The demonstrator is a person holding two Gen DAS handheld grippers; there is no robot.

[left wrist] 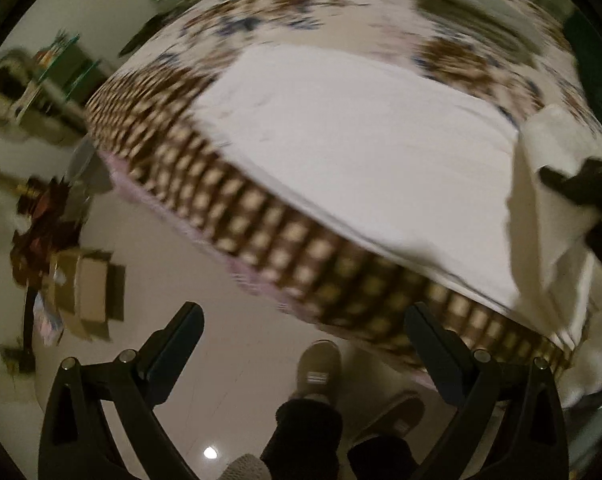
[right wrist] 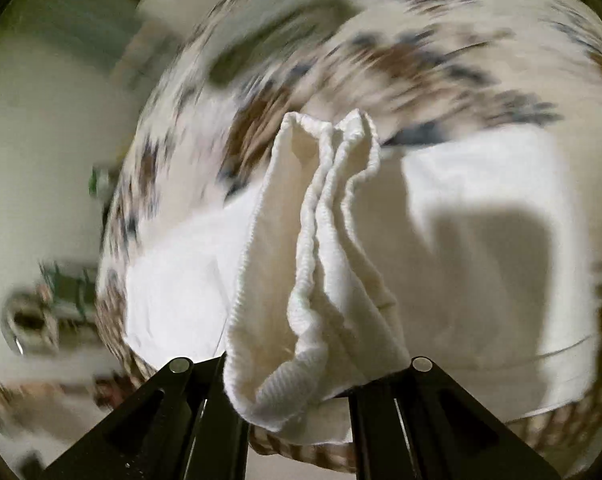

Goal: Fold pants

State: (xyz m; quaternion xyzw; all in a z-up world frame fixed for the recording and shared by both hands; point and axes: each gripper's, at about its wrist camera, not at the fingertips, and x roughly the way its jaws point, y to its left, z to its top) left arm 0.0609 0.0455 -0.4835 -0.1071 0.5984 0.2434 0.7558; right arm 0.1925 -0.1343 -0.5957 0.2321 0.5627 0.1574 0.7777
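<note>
Pants, white, bunched at ribbed waistband, clamped between the nearly closed jaws of the right gripper; fabric rises ahead of its fingers, lifted off the bed. Rest of the cloth lies spread flat on the patterned bedcover beyond. Left gripper: jaws wide apart, nothing between them, pointing steeply down over the floor at the bed's checked edge. Person's slippered foot directly below its fingers. Right gripper seen to its right, holding the raised cloth. Heavy blur.
</note>
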